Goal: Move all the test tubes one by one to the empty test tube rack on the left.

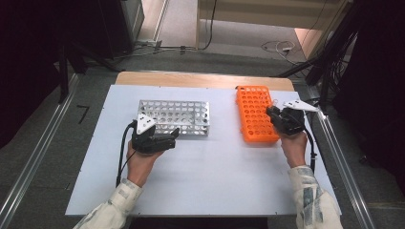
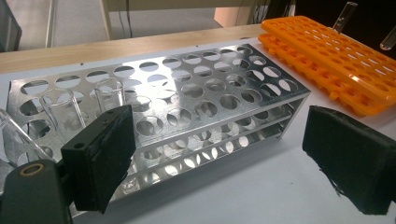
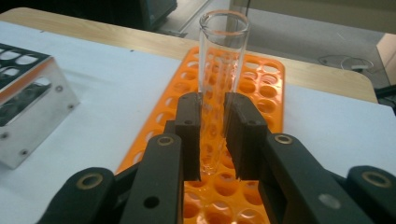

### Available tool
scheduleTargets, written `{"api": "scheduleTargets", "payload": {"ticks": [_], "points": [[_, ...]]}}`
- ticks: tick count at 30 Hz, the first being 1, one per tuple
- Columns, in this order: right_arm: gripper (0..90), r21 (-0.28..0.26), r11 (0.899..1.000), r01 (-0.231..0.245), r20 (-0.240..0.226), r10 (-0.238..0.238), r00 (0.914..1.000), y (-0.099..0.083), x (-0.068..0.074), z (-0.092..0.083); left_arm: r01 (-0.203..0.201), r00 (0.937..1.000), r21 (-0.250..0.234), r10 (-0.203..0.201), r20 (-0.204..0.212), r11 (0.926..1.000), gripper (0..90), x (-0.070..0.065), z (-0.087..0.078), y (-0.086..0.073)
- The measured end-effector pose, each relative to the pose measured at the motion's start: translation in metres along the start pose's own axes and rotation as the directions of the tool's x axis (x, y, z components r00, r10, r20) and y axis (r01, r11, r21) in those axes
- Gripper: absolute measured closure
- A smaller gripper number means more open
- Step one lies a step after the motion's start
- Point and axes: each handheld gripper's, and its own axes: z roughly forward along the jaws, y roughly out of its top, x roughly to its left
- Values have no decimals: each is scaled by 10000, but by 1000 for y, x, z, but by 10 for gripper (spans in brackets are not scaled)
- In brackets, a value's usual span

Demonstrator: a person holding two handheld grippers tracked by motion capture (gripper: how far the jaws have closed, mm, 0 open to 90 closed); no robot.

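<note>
Right gripper (image 3: pixel 212 140) clamped on a clear glass test tube (image 3: pixel 220 70) above the orange plastic rack (image 3: pixel 261 79), left gripper (image 2: pixel 224 154) wide open, empty, beside the perforated metal rack (image 2: pixel 196 98)

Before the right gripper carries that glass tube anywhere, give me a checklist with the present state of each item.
1. Right gripper clamped on the glass tube: ok, both pads press its sides.
2. Tube upright in the grip: ok, open mouth at the top.
3. Tube bottom clear of the orange rack: cannot tell, the lower end sits close over the holes.
4. Free holes in the metal rack: ok, most are empty; tubes stand at one end.
5. Left gripper out of the way: ok, jaws open, holding nothing, in front of the metal rack.
6. Metal rack flat on the white table: ok.
</note>
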Motion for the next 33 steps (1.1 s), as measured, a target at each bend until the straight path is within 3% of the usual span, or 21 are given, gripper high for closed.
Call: {"api": "scheduleTargets", "payload": {"ticks": [15, 33], "points": [[734, 87, 9991, 427, -1385, -411, 9895, 4, 40, -3, -30, 10000, 5, 30, 61, 10000, 96, -1, 0, 0], [734, 273, 9906, 1343, -2575, -1228, 9584, -1, 92, 1, -88, 9997, -41, 89, 207, 10000, 103, -5, -1, 1]]}}
